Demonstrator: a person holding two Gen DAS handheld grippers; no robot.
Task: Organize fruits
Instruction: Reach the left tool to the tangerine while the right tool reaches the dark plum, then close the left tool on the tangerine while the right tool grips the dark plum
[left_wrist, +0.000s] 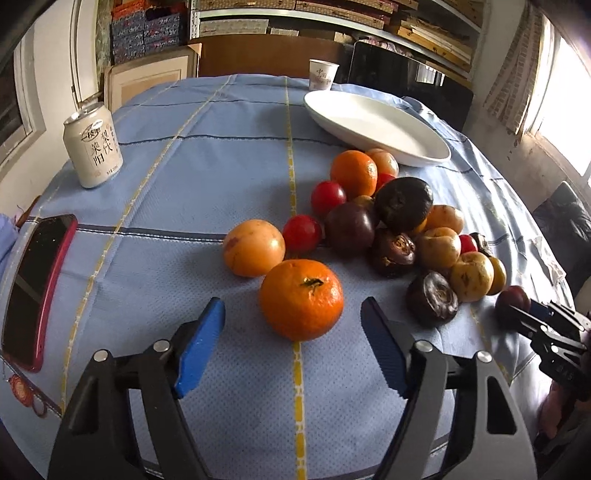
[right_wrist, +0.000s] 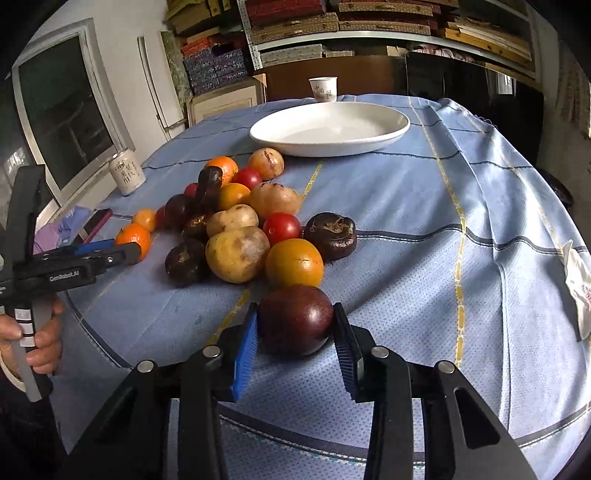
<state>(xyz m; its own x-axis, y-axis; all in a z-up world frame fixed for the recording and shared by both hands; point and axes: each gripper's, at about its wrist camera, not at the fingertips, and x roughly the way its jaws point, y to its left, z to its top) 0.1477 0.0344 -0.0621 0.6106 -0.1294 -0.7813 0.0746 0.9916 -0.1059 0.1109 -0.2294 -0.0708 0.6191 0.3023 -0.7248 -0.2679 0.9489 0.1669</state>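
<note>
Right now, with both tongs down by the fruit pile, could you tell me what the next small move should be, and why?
Probably lift the right tongs straight up: their pads already press both sides of the dark purple fruit, which still sits on the tablecloth. The white plate beyond the pile is empty. The left tongs are still open around the orange, so they can wait.

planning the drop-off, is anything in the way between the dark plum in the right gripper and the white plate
Yes. The fruit pile sits on the direct line: the yellow-orange fruit lies right behind the dark plum that the right gripper clamps, with the red tomato beyond. The cloth right of the pile is bare up to the white plate.
</note>
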